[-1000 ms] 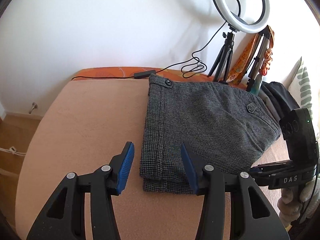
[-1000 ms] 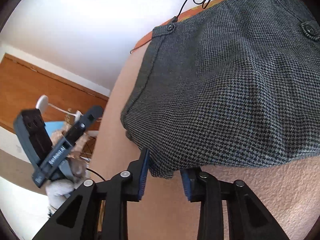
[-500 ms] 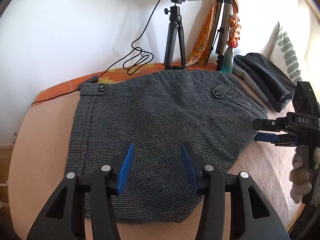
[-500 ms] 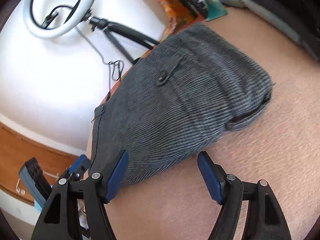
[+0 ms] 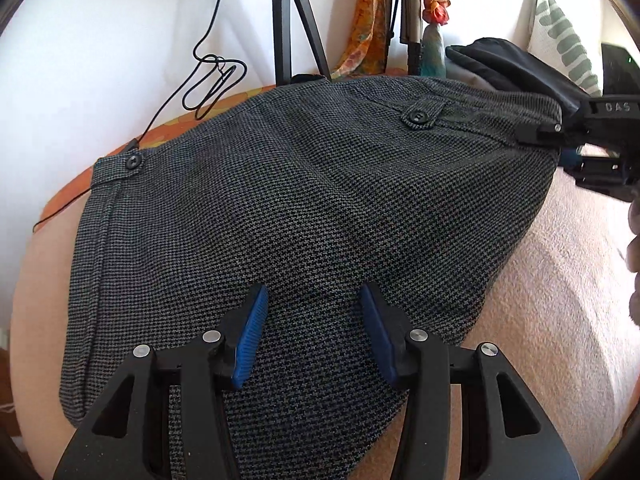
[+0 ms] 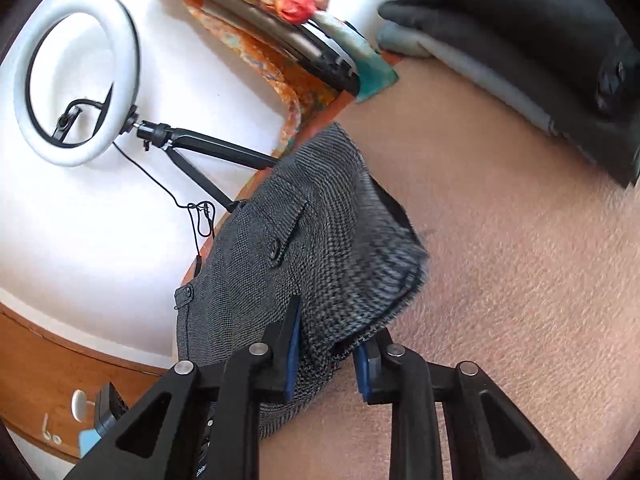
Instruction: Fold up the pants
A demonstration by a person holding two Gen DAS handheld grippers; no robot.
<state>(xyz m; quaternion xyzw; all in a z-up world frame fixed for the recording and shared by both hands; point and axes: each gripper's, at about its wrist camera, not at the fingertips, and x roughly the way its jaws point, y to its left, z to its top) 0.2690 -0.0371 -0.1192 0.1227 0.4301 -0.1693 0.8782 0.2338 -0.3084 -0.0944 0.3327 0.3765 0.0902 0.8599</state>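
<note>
The folded grey houndstooth pants (image 5: 304, 208) lie on the pink-beige blanket (image 5: 560, 300). My left gripper (image 5: 314, 334) is open, its blue pads hovering over the pants' near middle with nothing between them. My right gripper (image 6: 326, 354) is closed on the pants' (image 6: 320, 240) right edge, with cloth between its pads, and the edge is lifted and bunched. The right gripper also shows at the right of the left wrist view (image 5: 572, 140), at the pants' far right corner.
A ring light (image 6: 76, 80) on a black tripod (image 5: 288, 32) stands behind the pants with a loose cable (image 5: 208, 80). Folded dark clothes (image 6: 540, 28) lie at the far right. A striped pillow (image 5: 564, 40) sits behind them.
My left gripper moved right and forward over the pants. My right gripper opened, shifted to the pants' right edge, then closed on the cloth and raised it.
</note>
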